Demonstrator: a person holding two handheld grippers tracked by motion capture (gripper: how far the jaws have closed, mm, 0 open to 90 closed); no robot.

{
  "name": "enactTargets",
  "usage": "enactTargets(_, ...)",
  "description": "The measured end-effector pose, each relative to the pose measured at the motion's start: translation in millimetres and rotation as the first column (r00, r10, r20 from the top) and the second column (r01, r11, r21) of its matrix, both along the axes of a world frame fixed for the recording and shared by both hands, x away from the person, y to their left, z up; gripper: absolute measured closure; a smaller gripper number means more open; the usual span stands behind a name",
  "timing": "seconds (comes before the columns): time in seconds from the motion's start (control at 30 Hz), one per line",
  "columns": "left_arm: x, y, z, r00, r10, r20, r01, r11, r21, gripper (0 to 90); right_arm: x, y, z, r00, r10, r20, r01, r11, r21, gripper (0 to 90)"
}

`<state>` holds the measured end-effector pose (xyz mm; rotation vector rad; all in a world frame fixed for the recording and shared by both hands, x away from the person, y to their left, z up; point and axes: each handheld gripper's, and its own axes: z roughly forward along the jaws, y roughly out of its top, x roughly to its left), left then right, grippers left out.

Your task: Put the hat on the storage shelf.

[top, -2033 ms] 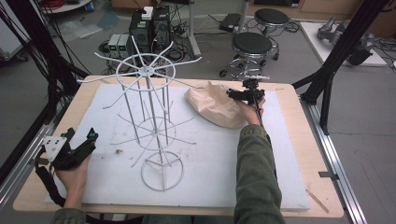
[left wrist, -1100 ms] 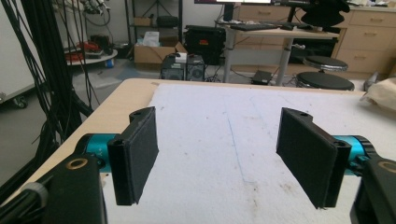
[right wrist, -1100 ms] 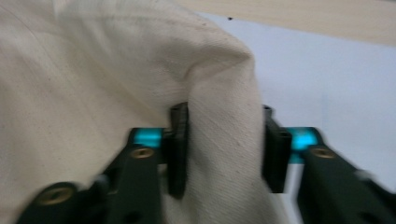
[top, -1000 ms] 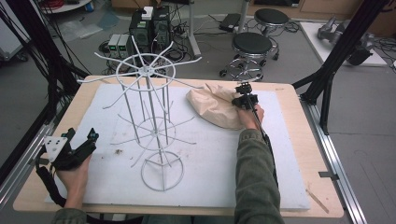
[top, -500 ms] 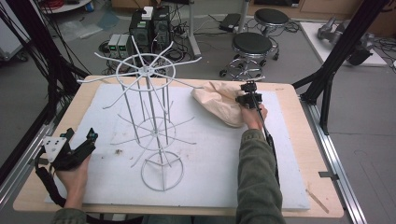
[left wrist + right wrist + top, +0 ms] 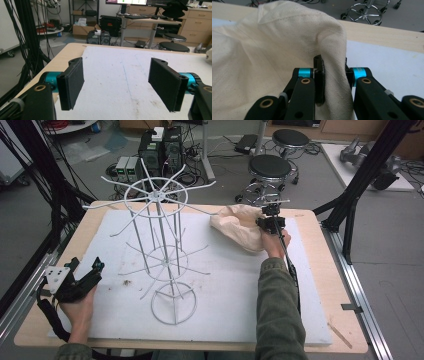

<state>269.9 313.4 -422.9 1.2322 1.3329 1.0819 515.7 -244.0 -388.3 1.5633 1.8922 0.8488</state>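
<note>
At the upper right of the high view, my right gripper (image 6: pixel 270 222) has just closed on a fold of the cream cloth bag (image 6: pixel 236 226), lifting its edge off the white mat (image 6: pixel 225 285) beside the wire rack (image 6: pixel 161 245), while my left gripper (image 6: pixel 80 277) rests open.

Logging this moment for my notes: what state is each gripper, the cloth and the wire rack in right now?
Right gripper: shut on a fold of the cloth, by the table's far right.
Left gripper: open, nothing between its jaws, over the white mat.
Cloth: cream, crumpled, one edge pinched and raised.
Wire rack: upright on the mat, nothing hanging on its arms.
</note>
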Motion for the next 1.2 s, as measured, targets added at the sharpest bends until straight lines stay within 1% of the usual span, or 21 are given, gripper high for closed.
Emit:
enactTargets(0.07,-0.3,0.8,0.1,1.0,0.001,0.001,-0.001,1.0,-0.01,28.6,-3.6,-3.4,6.4,0.9999,-0.005,0.016,0.005,0.9999,0.01,78.9)
enactTargets(0.2,-0.7,1.2,0.4,1.0,0.003,0.003,-0.003,0.9999,-0.012,28.6,-13.0,-10.5,21.7,0.9978,-0.006,0.066,0.003,0.999,0.045,78.9)
enactTargets(0.27,-0.8,0.6,0.5,1.0,0.001,0.004,-0.001,0.9999,-0.015,28.6,-19.8,-14.3,31.4,0.9947,-0.017,0.101,0.009,0.9968,0.08,78.9)
enactTargets(0.3,-0.8,0.4,0.6,1.0,0.001,0.004,0.0,0.9999,-0.016,28.6,-21.9,-15.5,34.4,0.9939,-0.018,0.109,0.008,0.9956,0.094,78.9)
enactTargets(0.33,-0.8,0.3,0.7,1.0,-0.001,0.003,0.001,0.9999,-0.015,28.6,-24.9,-16.8,38.4,0.9922,-0.025,0.122,0.011,0.9937,0.112,78.9)
enactTargets(0.37,-0.8,0.2,0.6,1.0,-0.001,0.003,0.001,0.9999,-0.016,28.7,-28.1,-18.1,42.6,0.9908,-0.027,0.132,0.012,0.9929,0.118,78.9)
enactTargets(0.5,-0.3,0.4,0.1,1.0,-0.002,0.002,0.002,0.9997,-0.023,28.6,-40.5,-23.7,58.2,0.9781,-0.034,0.205,0.002,0.9877,0.156,78.9)
enactTargets(0.6,-0.5,0.7,0.3,1.0,0.0,0.003,0.001,0.9997,-0.024,28.6,-50.0,-26.4,70.2,0.9648,-0.042,0.26,-0.007,0.9826,0.185,78.9)
enactTargets(0.63,-0.6,0.8,0.4,1.0,0.0,0.004,0.0,0.9997,-0.024,28.7,-56.6,-27.7,78.5,0.9535,-0.057,0.296,-0.01,0.9756,0.219,78.8)
enactTargets(0.67,-0.6,0.9,0.4,1.0,0.001,0.005,-0.001,0.9996,-0.027,28.7,-56.6,-27.7,78.5,0.9535,-0.057,0.296,-0.01,0.9756,0.219,78.8)
enactTargets(0.73,-0.7,1.0,0.3,1.0,0.001,0.004,0.0,0.9994,-0.034,28.6,-63.4,-29.7,86.3,0.9427,-0.071,0.326,-0.02,0.9638,0.266,78.8)
enactTargets(0.77,-0.9,1.0,0.3,1.0,-0.002,0.004,0.002,0.9993,-0.037,28.6,-67.4,-30.2,90.2,0.9389,-0.078,0.335,-0.024,0.9565,0.291,78.8)
enactTargets(0.8,-1.1,0.8,0.4,1.0,-0.003,0.005,0.004,0.9993,-0.037,28.6,-71.0,-30.7,93.7,0.9327,-0.082,0.351,-0.029,0.9529,0.302,78.8)
enactTargets(0.9,-1.2,-0.5,0.6,1.0,-0.007,0.007,0.007,0.9994,-0.035,28.6,-81.4,-29.4,103.5,0.9159,-0.079,0.394,-0.056,0.946,0.319,78.8)
enactTargets(0.93,-1.2,-1.0,0.6,0.9999,-0.008,0.008,0.009,0.9994,-0.035,28.6,-85.2,-28.4,106.7,0.9105,-0.082,0.405,-0.062,0.9423,0.329,78.8)
enactTargets(0.97,-1.5,-1.1,0.8,0.9999,-0.01,0.006,0.01,0.9995,-0.03,28.6,-88.5,-28.0,109.8,0.9025,-0.085,0.422,-0.066,0.9411,0.332,78.8)
enactTargets(1.07,-1.6,-2.0,0.9,0.9999,-0.01,0.011,0.01,0.9992,-0.038,28.6,-97.3,-28.3,118.0,0.8816,-0.095,0.462,-0.085,0.9316,0.354,78.8)
enactTargets(1.1,-1.5,-2.0,0.8,0.9999,-0.01,0.011,0.01,0.9992,-0.039,28.6,-100.3,-28.5,120.5,0.8761,-0.101,0.471,-0.087,0.9284,0.361,78.8)
enactTargets(1.13,-1.3,-1.9,0.6,0.9999,-0.011,0.011,0.012,0.9992,-0.039,28.6,-102.4,-29.6,122.5,0.8688,-0.101,0.485,-0.093,0.9281,0.361,78.8)
enactTargets(1.17,-1.3,-1.8,0.5,0.9999,-0.01,0.01,0.011,0.9992,-0.038,28.6,-104.5,-30.5,124.4,0.8636,-0.104,0.493,-0.099,0.9244,0.368,78.8)
enactTargets(1.2,-1.2,-1.7,0.3,0.9999,-0.01,0.009,0.01,0.9992,-0.038,28.6,-106.8,-31.0,126.3,0.8595,-0.11,0.499,-0.104,0.9187,0.381,78.8)
